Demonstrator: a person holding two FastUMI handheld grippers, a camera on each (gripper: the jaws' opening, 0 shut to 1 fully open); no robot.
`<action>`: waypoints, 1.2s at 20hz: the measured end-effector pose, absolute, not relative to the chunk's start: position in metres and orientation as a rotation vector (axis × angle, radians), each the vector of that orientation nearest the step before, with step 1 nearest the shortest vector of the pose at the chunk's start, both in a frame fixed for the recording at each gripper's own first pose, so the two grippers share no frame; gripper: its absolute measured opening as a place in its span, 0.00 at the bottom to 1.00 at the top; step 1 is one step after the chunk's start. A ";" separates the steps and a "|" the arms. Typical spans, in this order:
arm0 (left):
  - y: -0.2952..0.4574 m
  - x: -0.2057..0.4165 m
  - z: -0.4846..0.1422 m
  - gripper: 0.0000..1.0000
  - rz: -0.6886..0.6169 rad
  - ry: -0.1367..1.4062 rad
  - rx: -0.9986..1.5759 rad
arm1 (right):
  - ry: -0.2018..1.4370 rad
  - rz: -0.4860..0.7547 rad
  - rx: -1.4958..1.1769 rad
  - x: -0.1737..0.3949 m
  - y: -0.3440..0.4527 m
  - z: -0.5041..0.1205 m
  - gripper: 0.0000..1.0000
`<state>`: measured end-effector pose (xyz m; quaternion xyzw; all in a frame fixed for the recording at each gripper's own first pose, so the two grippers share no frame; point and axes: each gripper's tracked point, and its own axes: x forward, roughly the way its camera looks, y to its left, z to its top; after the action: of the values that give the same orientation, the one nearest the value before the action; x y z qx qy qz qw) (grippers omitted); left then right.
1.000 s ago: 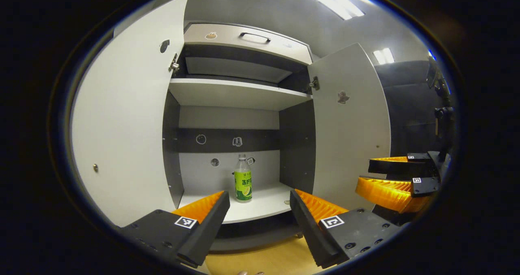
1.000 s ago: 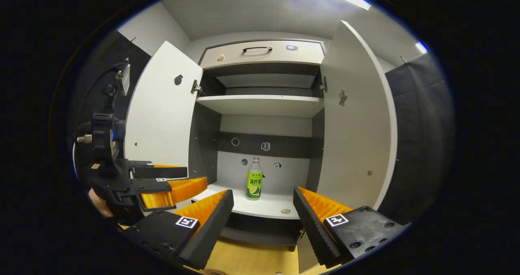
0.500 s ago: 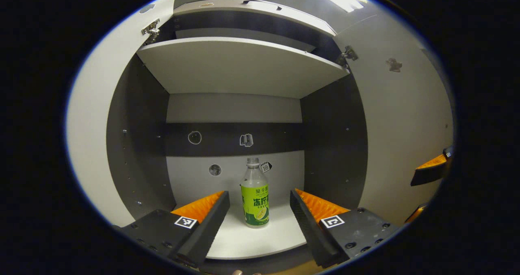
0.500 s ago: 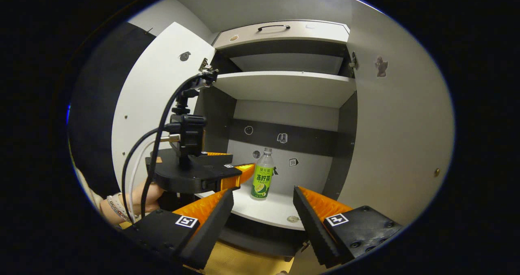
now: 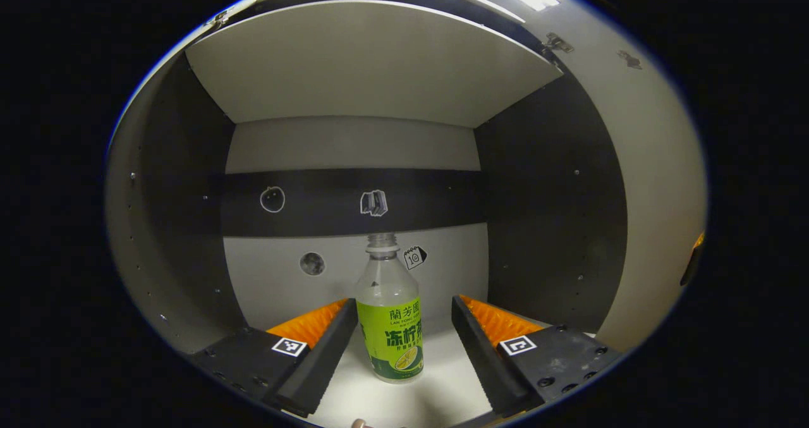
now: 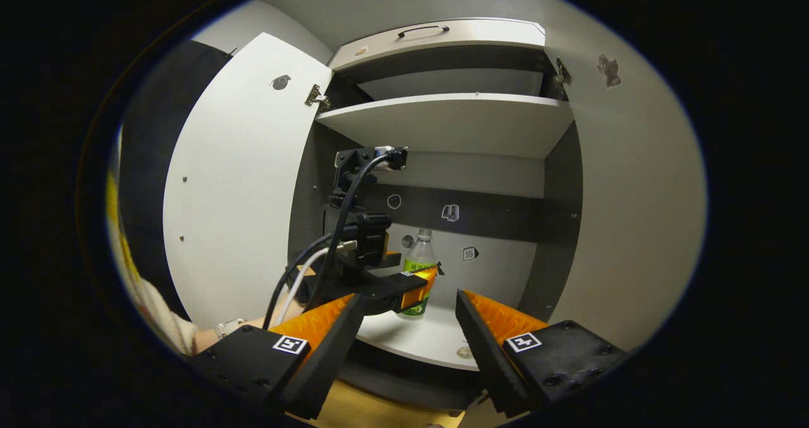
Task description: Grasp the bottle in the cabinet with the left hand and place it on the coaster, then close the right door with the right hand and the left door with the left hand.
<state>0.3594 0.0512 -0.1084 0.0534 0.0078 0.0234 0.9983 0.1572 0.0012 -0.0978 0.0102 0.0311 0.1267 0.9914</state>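
Now you are bracketing the clear plastic bottle with the green label (image 5: 389, 317), upright on the white cabinet shelf (image 5: 436, 396) | left gripper (image 5: 399, 336) gaping, holding nothing | light, slick, squashable, so I'd be pinching at the label band | right gripper (image 6: 407, 333) hanging open, empty.

Left tool (image 5: 398, 327) moved into cabinet, fingers now flanking bottle (image 5: 389, 327)
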 end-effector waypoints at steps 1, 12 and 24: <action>0.055 0.365 -0.110 0.95 0.056 0.014 0.109 | 0.068 0.258 0.033 0.160 0.002 -0.100 0.98; 0.070 0.412 -0.128 0.95 0.067 0.031 0.126 | 0.090 0.259 0.042 0.188 -0.004 -0.115 0.98; 0.063 0.403 -0.114 0.78 0.040 0.008 0.112 | 0.091 0.239 0.053 0.185 -0.007 -0.115 0.98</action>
<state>0.4028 0.0633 -0.1144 0.0562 0.0038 0.0200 0.9982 0.1850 -0.0074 -0.1151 0.0266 0.0453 0.1189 0.9915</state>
